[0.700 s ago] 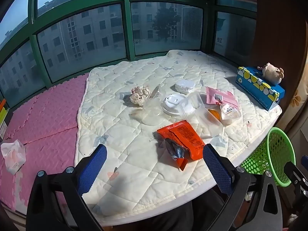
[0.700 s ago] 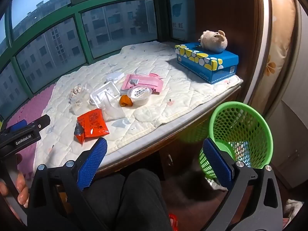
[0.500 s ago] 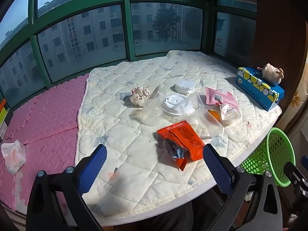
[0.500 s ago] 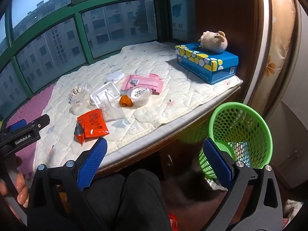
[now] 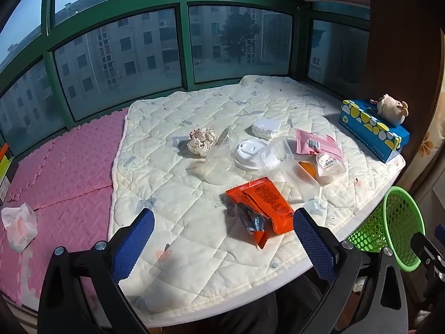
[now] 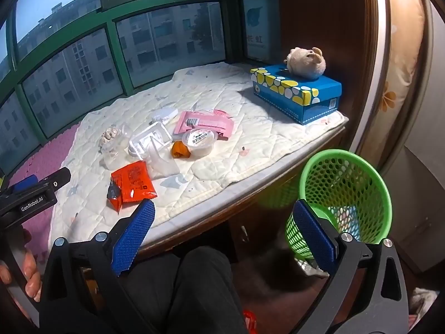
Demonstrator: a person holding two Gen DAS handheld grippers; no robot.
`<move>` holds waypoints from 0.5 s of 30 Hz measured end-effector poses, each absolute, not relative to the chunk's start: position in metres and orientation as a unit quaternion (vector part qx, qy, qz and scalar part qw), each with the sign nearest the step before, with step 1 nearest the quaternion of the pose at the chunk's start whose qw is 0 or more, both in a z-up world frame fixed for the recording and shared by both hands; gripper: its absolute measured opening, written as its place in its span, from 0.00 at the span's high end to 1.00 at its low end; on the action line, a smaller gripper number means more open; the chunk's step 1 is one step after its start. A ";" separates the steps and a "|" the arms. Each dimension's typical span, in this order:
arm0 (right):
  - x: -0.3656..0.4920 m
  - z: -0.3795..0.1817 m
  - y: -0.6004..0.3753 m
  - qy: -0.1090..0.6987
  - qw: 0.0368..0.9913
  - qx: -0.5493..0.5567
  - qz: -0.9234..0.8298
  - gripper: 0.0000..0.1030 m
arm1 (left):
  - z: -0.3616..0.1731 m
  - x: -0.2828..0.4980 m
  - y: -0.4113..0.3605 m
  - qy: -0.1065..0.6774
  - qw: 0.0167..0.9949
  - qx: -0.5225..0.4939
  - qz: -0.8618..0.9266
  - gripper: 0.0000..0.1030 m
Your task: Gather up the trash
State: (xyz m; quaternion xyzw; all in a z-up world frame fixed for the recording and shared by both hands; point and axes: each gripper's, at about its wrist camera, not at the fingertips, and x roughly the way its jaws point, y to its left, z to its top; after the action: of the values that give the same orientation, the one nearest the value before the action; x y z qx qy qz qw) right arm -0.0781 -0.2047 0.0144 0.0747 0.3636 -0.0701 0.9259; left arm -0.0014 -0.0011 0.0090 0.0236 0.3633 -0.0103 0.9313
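Trash lies on a cream quilt (image 5: 172, 200): an orange snack wrapper (image 5: 261, 203), a crumpled tissue (image 5: 201, 141), a white cup lid (image 5: 249, 154), clear plastic containers (image 5: 281, 161), a pink packet (image 5: 317, 143) and a jelly cup (image 5: 329, 164). My left gripper (image 5: 222, 242) hangs open just short of the wrapper, nothing between its fingers. My right gripper (image 6: 222, 233) is open over the person's lap, below the quilt's edge. The green mesh basket (image 6: 345, 194) stands by its right finger (image 6: 311, 236). The wrapper (image 6: 132, 183) and jelly cup (image 6: 198, 142) show here too.
A blue tissue box (image 5: 372, 129) with a plush toy (image 5: 389, 108) on it sits at the quilt's right end. Pink foam mats (image 5: 55, 172) lie to the left with a white bag (image 5: 18, 228). Green-framed windows close the back. A hand (image 6: 25, 272) holds the left tool.
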 end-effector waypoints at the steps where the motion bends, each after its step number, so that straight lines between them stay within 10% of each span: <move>1: -0.078 0.014 -0.205 0.363 0.926 0.075 -0.071 0.04 | 0.009 -0.001 -0.001 0.364 0.931 0.023 -0.010 0.06; 15: -0.078 0.012 -0.207 0.366 0.925 0.077 -0.073 0.04 | 0.004 -0.002 -0.001 0.366 0.930 0.022 -0.013 0.06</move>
State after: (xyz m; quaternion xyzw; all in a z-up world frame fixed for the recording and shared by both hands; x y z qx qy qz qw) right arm -0.0780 -0.2069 0.0122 0.0768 0.3658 -0.0734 0.9246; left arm -0.0019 -0.0011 0.0045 0.0219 0.3662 -0.0131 0.9302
